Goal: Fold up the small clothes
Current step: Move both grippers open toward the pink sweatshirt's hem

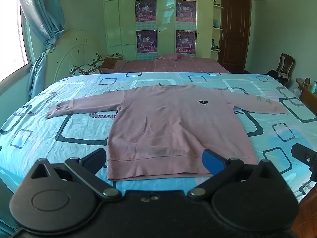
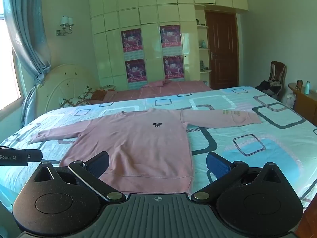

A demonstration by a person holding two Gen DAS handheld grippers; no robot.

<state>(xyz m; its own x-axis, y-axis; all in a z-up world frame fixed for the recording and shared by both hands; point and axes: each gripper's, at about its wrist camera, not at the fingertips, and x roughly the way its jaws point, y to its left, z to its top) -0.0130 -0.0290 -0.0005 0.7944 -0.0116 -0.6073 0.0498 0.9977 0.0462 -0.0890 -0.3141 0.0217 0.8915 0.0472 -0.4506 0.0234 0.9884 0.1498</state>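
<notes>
sweatshirt dead ahead, hem nearest both tongs

pink sweatshirt point(image 1: 170, 123) spread flat on the bed point(image 1: 59, 130), front up, collar far, hem near, sleeves out to either side. long axis of the sleeves crosswise to both views; body running straight away from the tongs. left tongs point(image 1: 156, 158) spread wide and holding nothing, just short of the hem, straddling its left half. right tongs point(image 2: 157, 163) likewise spread and unladen, straddling the hem's right corner. left sleeve cuff point(image 1: 52, 112) far out on the left side, right sleeve cuff point(image 2: 251, 119) far out on the right. each sleeve nearer its own-side tongs; likely a sleeve-in fold first, though hem corners lie closest.
</notes>
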